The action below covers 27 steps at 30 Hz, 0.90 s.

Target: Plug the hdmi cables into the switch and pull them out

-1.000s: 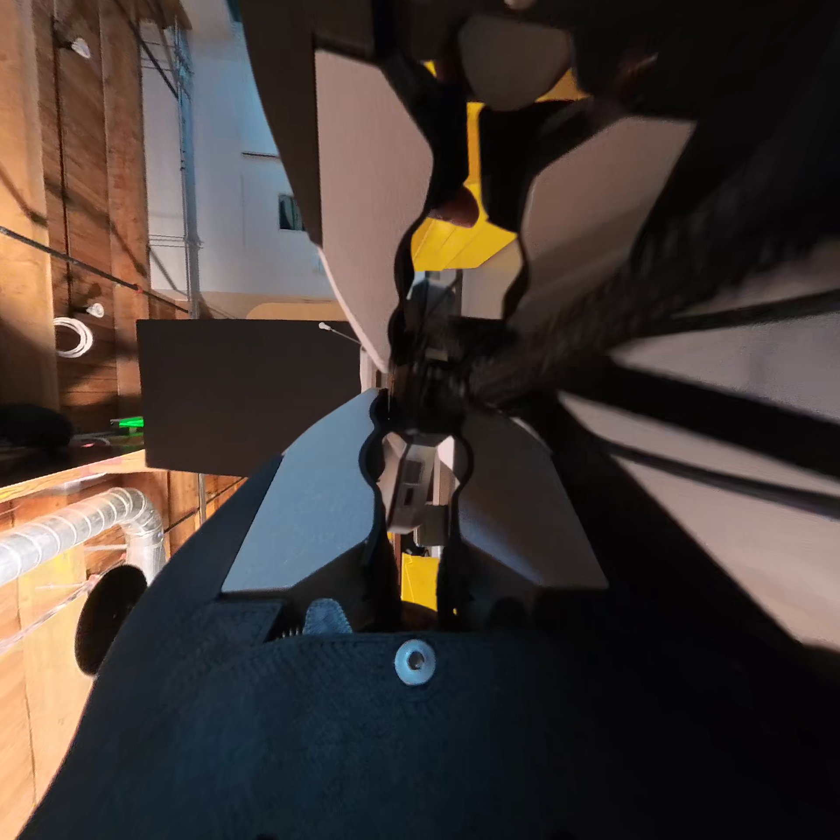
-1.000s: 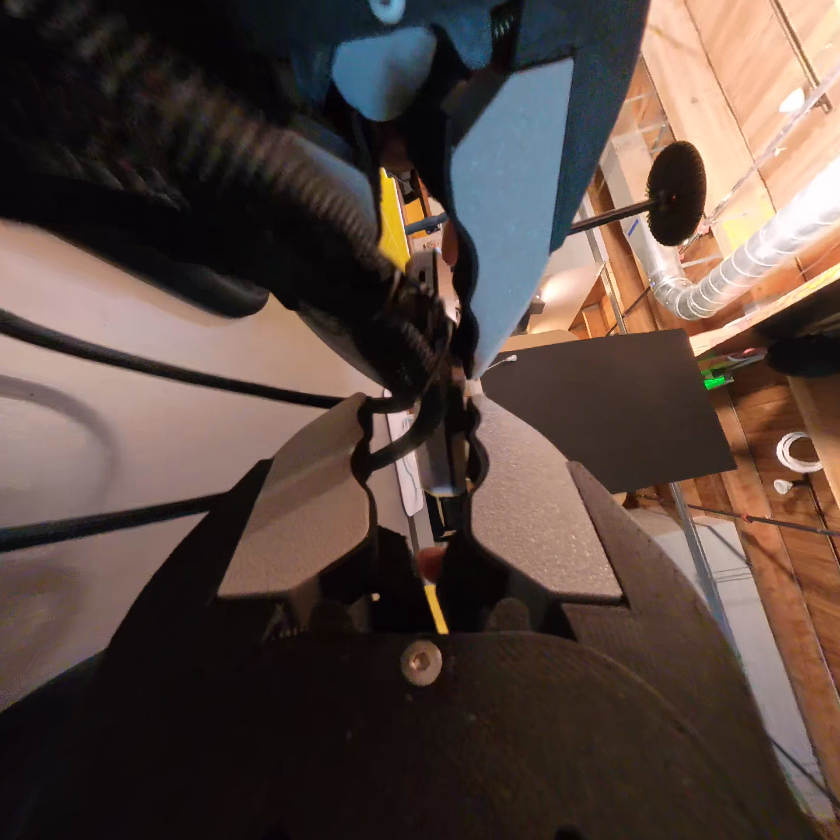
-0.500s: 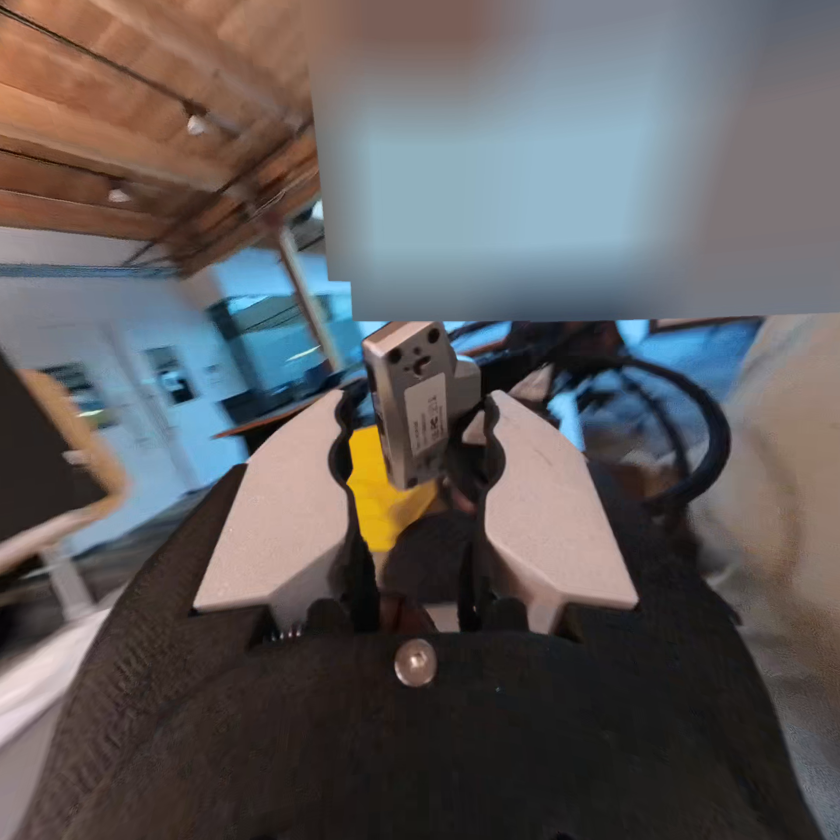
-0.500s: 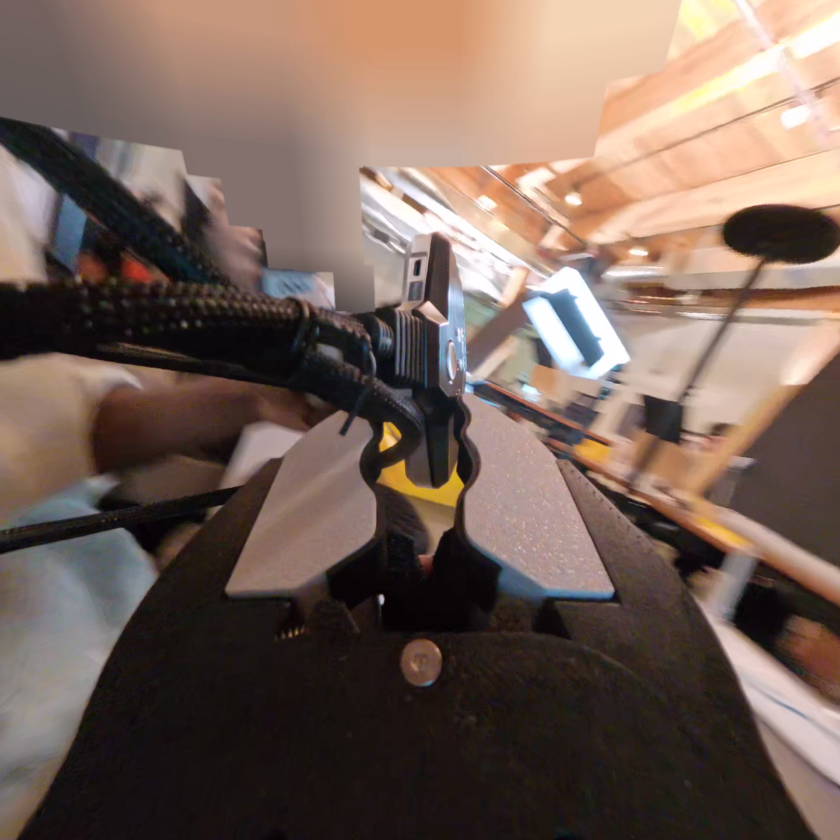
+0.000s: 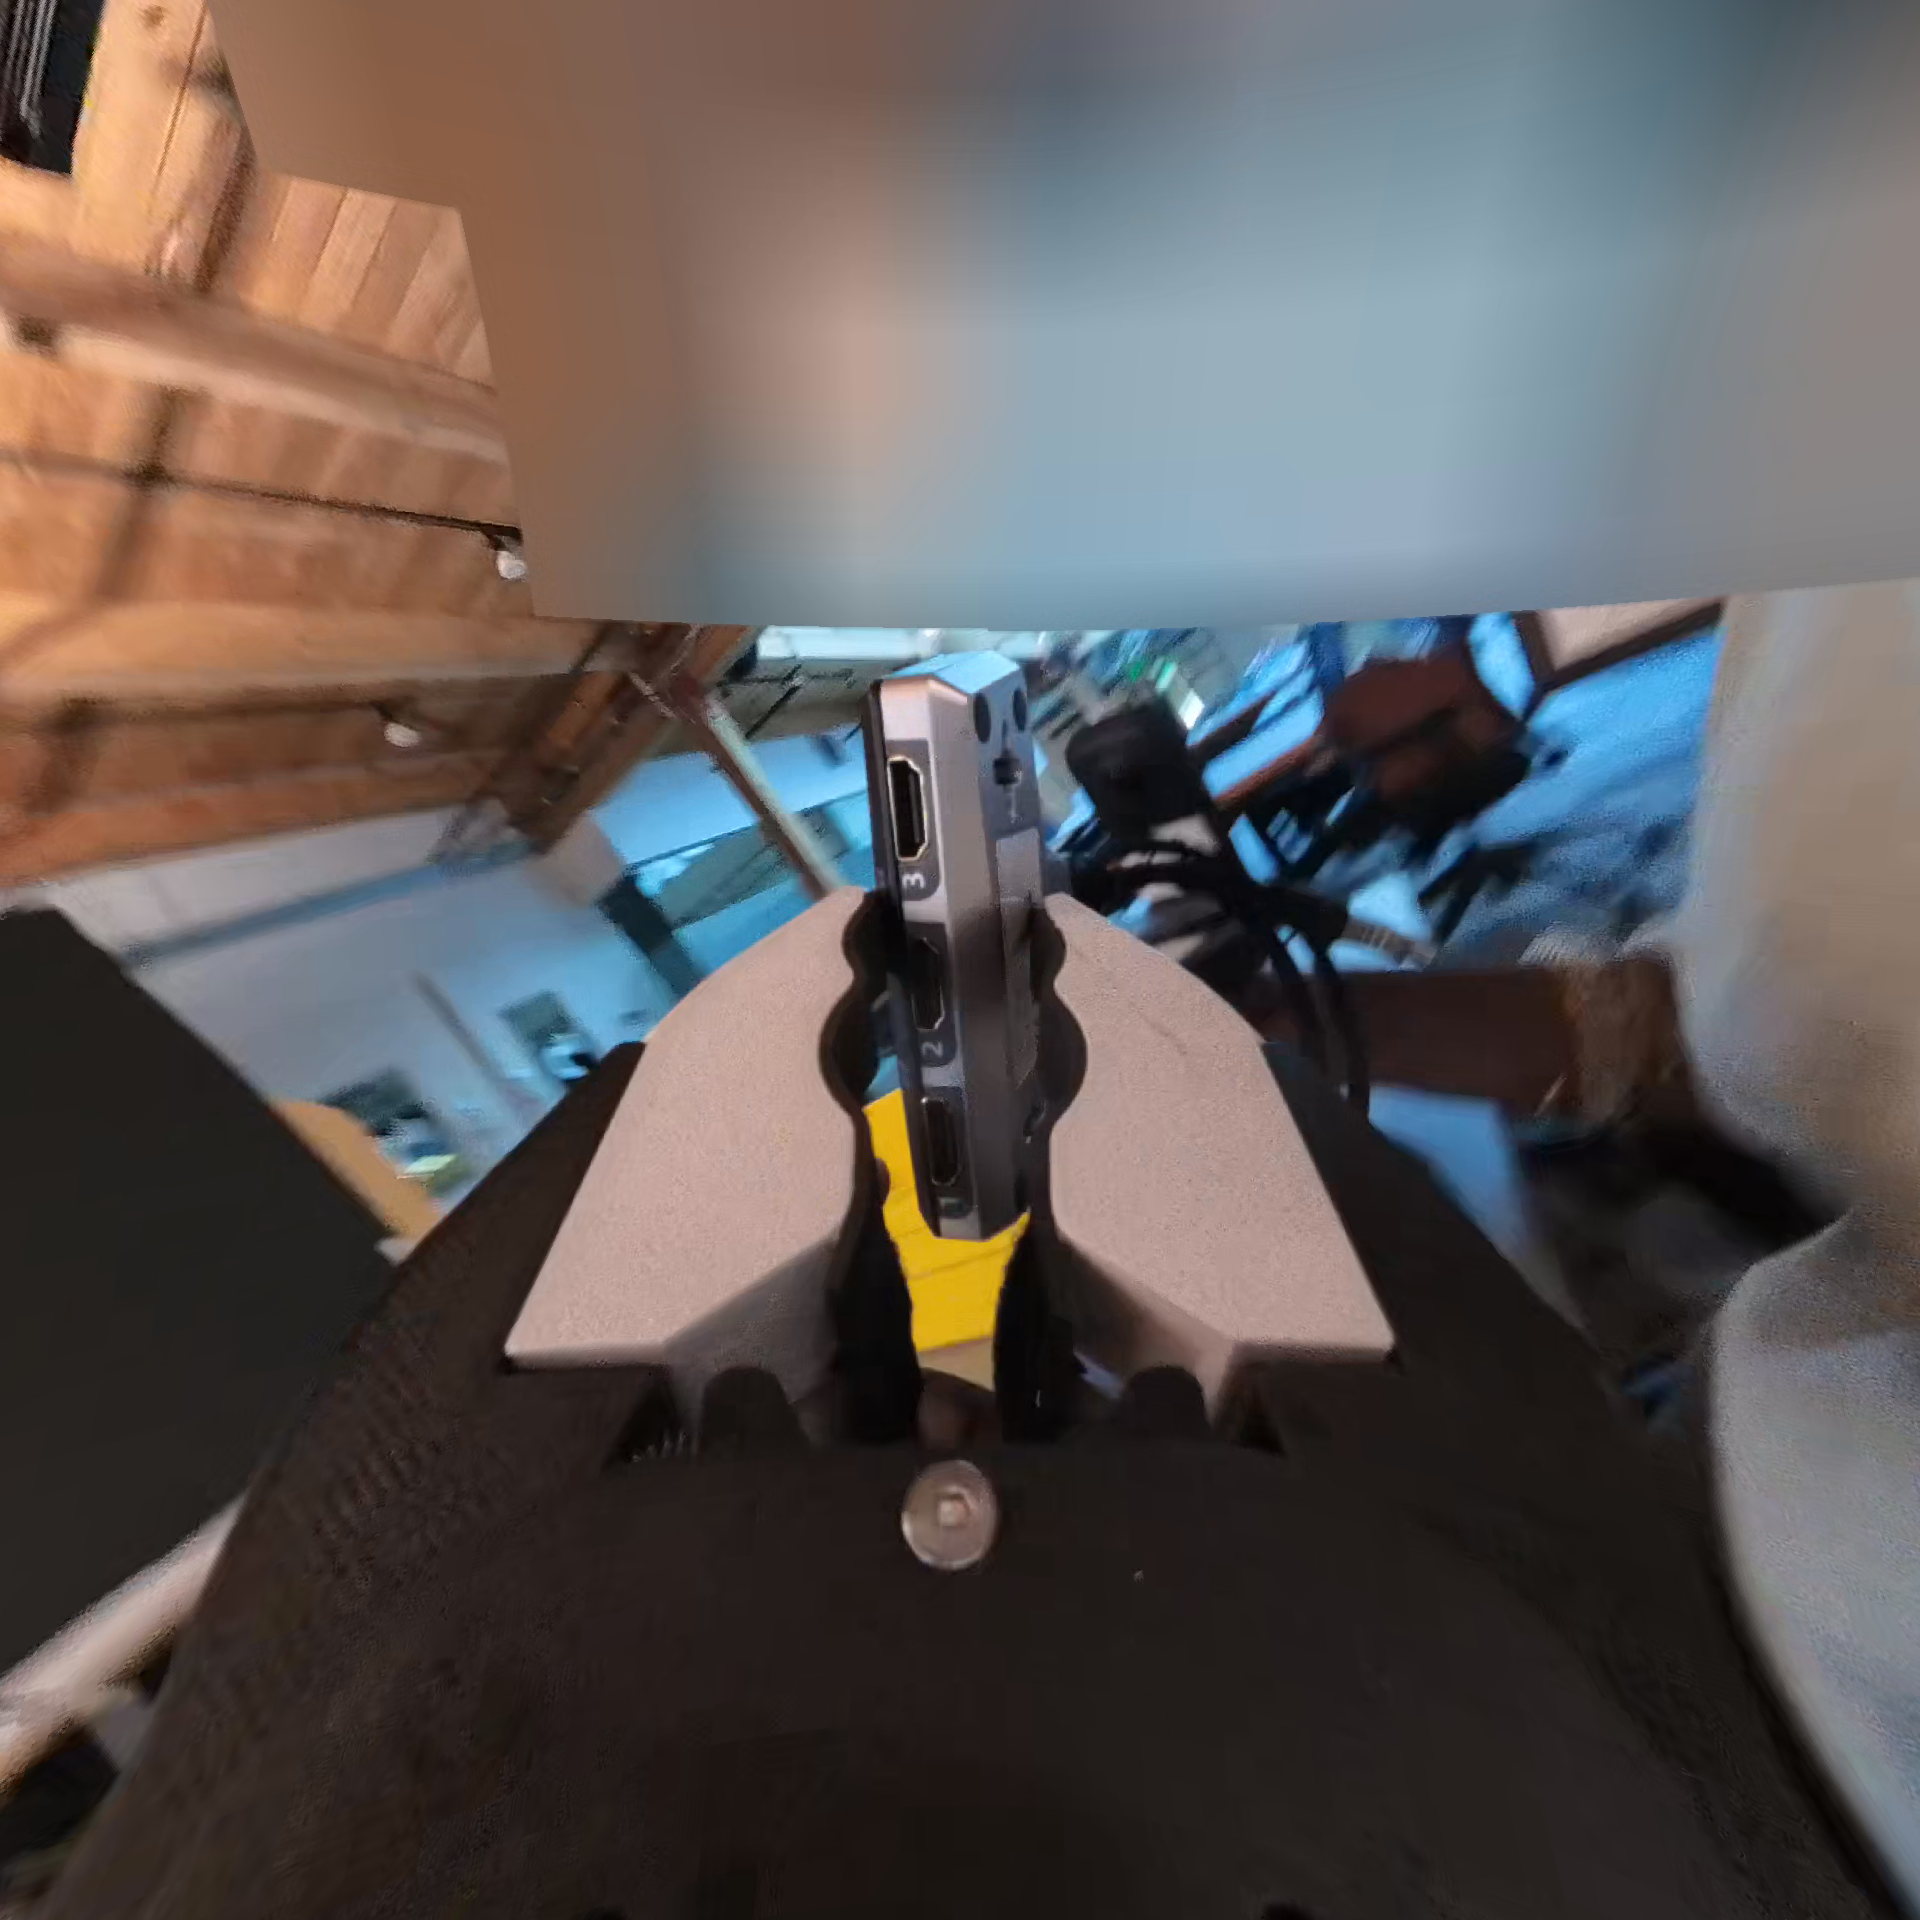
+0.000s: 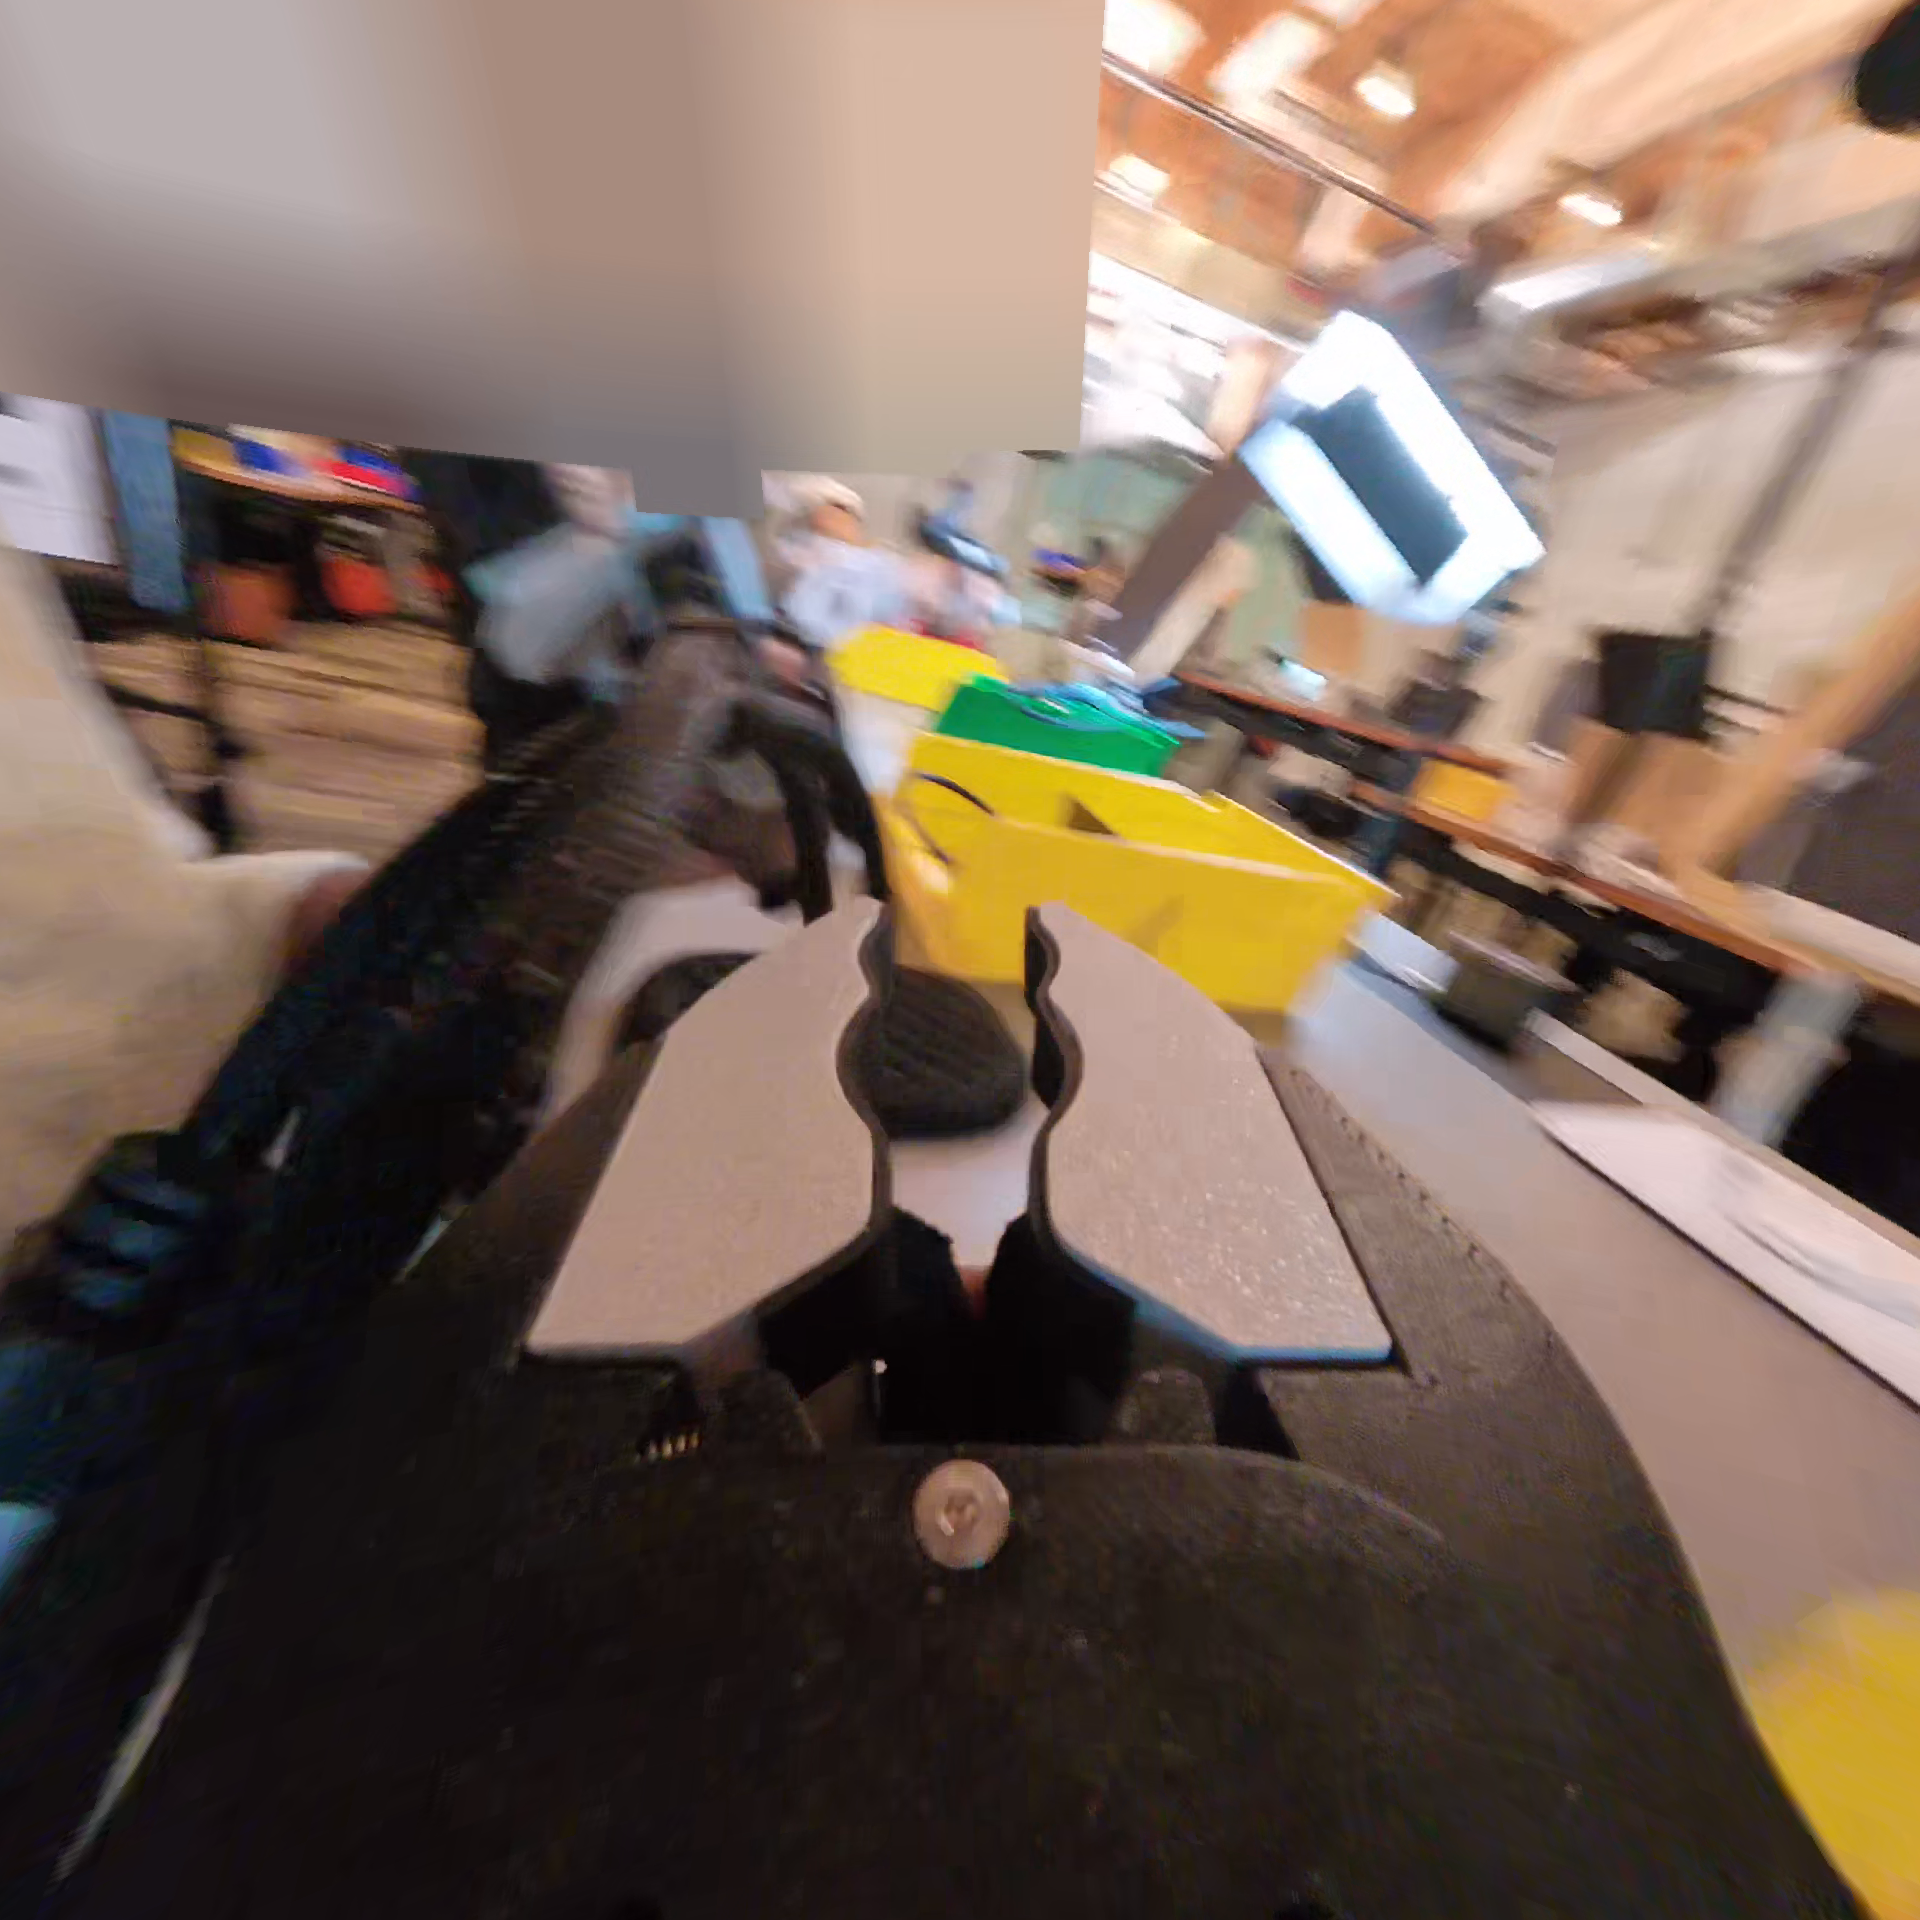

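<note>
In the left wrist view my left gripper is shut on the grey HDMI switch. The switch stands upright between the fingers, and its narrow edge with three empty ports faces the camera. No cable is plugged into it. In the right wrist view my right gripper is empty, with its jaws a small gap apart. A thick black braided HDMI cable runs blurred along its left side, next to a person's light sleeve. Loose black cables hang behind the switch.
A yellow bin and a green bin stand on the grey table ahead of the right gripper. A black rounded textured object lies just beyond its fingertips. A white sheet lies at the right. A black panel stands at the left.
The right gripper has let go of the cable plug and moved away, its jaws now apart. The left gripper has turned the switch so its port edge faces the camera. Both views swung.
</note>
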### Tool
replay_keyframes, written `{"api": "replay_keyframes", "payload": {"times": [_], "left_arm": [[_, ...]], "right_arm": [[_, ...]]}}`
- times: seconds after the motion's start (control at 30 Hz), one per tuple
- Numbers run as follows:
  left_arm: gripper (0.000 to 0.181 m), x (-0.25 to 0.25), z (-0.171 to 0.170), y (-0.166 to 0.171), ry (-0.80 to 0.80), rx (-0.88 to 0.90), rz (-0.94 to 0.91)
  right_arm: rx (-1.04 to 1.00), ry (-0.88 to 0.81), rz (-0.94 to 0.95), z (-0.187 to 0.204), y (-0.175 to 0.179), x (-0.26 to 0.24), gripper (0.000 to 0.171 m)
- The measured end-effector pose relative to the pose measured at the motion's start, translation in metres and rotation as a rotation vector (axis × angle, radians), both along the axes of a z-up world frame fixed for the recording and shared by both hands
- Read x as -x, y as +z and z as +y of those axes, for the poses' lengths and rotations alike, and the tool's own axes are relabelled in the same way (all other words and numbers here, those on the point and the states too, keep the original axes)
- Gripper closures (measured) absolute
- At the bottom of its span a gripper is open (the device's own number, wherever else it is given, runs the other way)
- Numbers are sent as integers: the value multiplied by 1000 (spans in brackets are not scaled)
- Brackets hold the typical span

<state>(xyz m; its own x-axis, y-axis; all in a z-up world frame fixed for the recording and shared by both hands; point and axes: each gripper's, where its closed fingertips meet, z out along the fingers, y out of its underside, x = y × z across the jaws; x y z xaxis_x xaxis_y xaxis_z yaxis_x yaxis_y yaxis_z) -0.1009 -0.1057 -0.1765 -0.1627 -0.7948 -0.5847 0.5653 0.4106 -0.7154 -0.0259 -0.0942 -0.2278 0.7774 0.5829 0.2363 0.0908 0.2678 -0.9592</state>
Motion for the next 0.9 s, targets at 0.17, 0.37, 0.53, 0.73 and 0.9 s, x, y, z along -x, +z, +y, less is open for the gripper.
{"api": "replay_keyframes", "payload": {"times": [0.17,0.37,0.53,0.73,0.9], "left_arm": [[156,-11,-21,-4,237,-428,-78],[157,-19,4,-8,398,-548,-71],[159,-31,16,-27,437,-624,-43],[159,-40,-3,-45,352,-738,3],[159,-36,-20,-52,259,-795,27]], "right_arm": [[118,-670,-196,8,-22,-122,156],[37,-1067,-272,-46,3,-202,139],[-222,-659,-395,-65,49,-113,108],[-254,-423,-844,-7,1,-7,110],[-313,-282,-948,22,-26,28,132]]}}
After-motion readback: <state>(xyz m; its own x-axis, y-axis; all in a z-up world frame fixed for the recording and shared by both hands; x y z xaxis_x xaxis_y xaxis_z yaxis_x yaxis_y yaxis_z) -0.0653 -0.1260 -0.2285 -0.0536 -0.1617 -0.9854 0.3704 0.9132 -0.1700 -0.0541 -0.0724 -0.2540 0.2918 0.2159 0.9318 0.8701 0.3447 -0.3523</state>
